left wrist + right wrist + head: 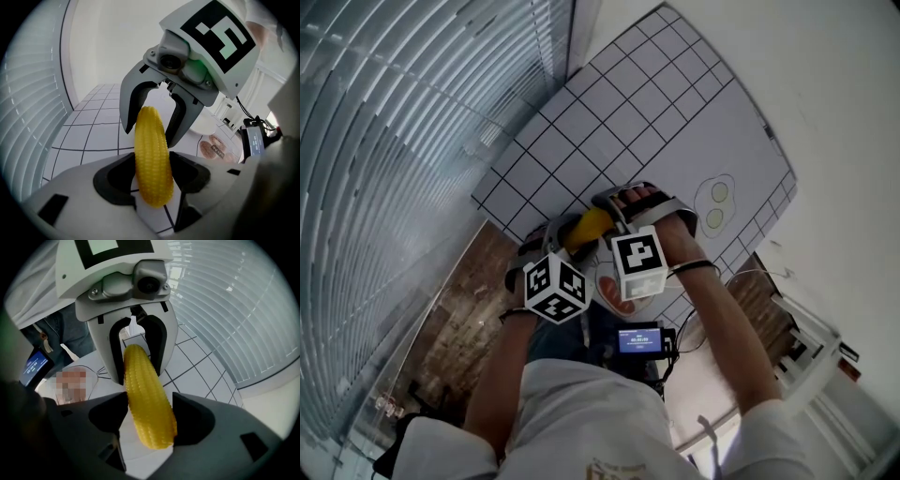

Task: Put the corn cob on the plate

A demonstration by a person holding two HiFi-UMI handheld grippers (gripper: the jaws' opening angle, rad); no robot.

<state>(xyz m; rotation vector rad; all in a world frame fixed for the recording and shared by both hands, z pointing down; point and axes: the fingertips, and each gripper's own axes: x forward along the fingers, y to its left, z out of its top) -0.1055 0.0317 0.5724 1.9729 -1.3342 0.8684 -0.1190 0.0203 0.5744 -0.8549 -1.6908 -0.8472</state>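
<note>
Grip from both ends on a yellow corn cob with neat rows of kernels (152, 159), held in the air above a white mat ruled in black squares (609, 103). We see the left gripper (152, 183) with its jaws pinching one end of the cob. The right gripper (149, 420) pinches the opposite end, so the two face each other along it. In the left gripper view we note a white round plate (211, 126) on the mat beyond the right gripper. Slatted window blinds (394, 141) run beside the mat
</note>
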